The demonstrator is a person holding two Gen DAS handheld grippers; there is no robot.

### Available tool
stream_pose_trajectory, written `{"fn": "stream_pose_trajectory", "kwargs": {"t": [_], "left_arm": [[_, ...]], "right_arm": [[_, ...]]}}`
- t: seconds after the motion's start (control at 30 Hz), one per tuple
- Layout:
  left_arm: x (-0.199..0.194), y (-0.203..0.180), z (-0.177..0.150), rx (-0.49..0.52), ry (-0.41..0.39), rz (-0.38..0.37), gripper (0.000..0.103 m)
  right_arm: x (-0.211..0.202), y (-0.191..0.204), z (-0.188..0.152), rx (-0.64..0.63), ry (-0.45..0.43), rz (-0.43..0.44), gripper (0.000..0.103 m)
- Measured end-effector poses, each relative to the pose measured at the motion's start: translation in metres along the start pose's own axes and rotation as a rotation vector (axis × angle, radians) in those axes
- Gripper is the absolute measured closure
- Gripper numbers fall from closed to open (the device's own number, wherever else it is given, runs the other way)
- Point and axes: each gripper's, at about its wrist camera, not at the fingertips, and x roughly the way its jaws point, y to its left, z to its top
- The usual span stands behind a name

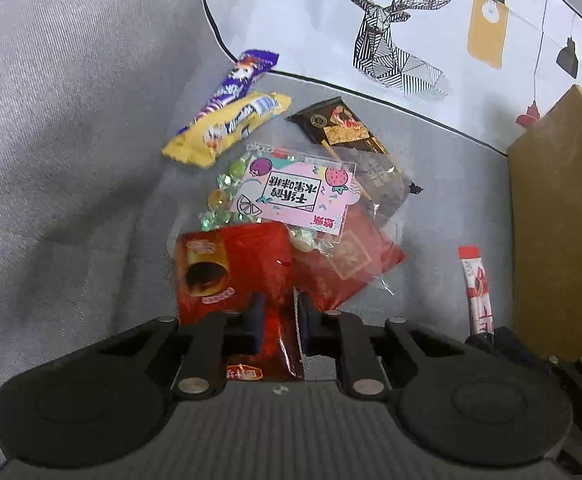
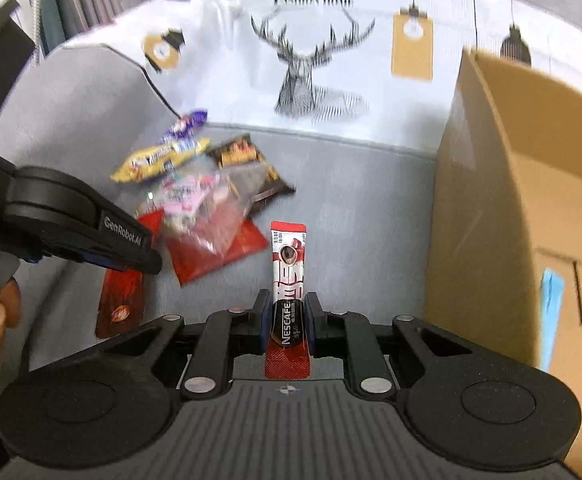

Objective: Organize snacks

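left wrist view shows the red wafer-roll packet (image 1: 235,276) at lower centre of the frame, its crinkled lower end pinched between the closed-in pads of the left hand-held gripper (image 1: 278,320). above it, a clear candy bag with a pink label (image 1: 291,196) overlaps a flat red sachet (image 1: 355,264) and a dark brown packet (image 1: 347,128); a yellow bar (image 1: 227,128) and a purple bar (image 1: 239,80) lie at upper left of the heap, all on a grey cloth-covered tabletop (image 1: 71,160). right wrist view shows a red nescafe stick (image 2: 288,276) standing up the middle of the frame, its dark lower part clamped between the narrowed pads of the right hand-held gripper (image 2: 287,320). a cardboard box (image 2: 503,200) fills the right side of the frame, its top open. a white cloth with a deer print (image 2: 307,60) lies across the top of the frame. the snack heap there is blurred.
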Motion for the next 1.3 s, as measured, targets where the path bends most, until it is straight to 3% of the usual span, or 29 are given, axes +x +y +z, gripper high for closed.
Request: {"fn": "stream_pose_trajectory", "kwargs": {"t": [0.1,0.3,0.47,0.5,0.67,0.7,0.83,0.93,1.03,1.1,1.13,1.2,1.23,1.27,1.3], "left_arm": [[0.002,0.001,0.003,0.002,-0.003,0.007,0.084],[0.008,-0.002,0.001,0.055,0.009,0.073,0.050],[0.015,-0.013,-0.005,0.158,0.019,0.115,0.049],[0.016,-0.015,-0.006,0.172,0.020,0.125,0.053],[-0.001,-0.006,-0.004,0.149,-0.057,0.118,0.100],[-0.007,0.000,-0.004,0.118,-0.075,0.102,0.103],[-0.034,0.033,-0.003,-0.050,-0.138,-0.014,0.103],[-0.043,0.060,-0.004,-0.165,-0.138,-0.084,0.103],[-0.043,0.080,-0.004,-0.251,-0.129,-0.122,0.103],[-0.044,0.085,-0.004,-0.259,-0.128,-0.109,0.103],[-0.041,0.084,-0.003,-0.253,-0.114,-0.101,0.100],[-0.033,0.081,-0.001,-0.226,-0.072,-0.087,0.069],[-0.029,0.078,0.001,-0.210,-0.054,-0.077,0.037],[-0.025,0.076,0.002,-0.198,-0.044,-0.065,0.025],[-0.022,0.074,0.003,-0.192,-0.037,-0.068,0.024]], "right_arm": [[0.000,-0.003,0.002,-0.001,-0.003,-0.007,0.084],[0.004,-0.005,0.001,0.003,0.013,-0.007,0.084],[0.007,-0.001,-0.001,-0.005,0.022,-0.005,0.084],[0.007,-0.001,0.000,-0.009,0.027,0.000,0.084],[0.008,0.000,0.000,-0.013,0.032,0.001,0.084],[0.009,0.000,0.000,-0.013,0.032,0.001,0.084],[0.009,-0.001,-0.001,-0.013,0.030,0.003,0.084],[0.009,-0.001,0.000,-0.013,0.032,0.004,0.084],[0.008,0.000,0.001,-0.016,0.025,0.012,0.084],[0.007,0.001,0.002,-0.017,0.022,0.017,0.084],[0.006,0.002,0.003,-0.017,0.021,0.019,0.084],[0.007,0.003,0.004,-0.017,0.023,0.022,0.084],[0.007,0.004,0.005,-0.017,0.024,0.023,0.084],[0.008,0.005,0.005,-0.017,0.025,0.025,0.084],[0.009,0.006,0.006,-0.018,0.026,0.027,0.084]]}}
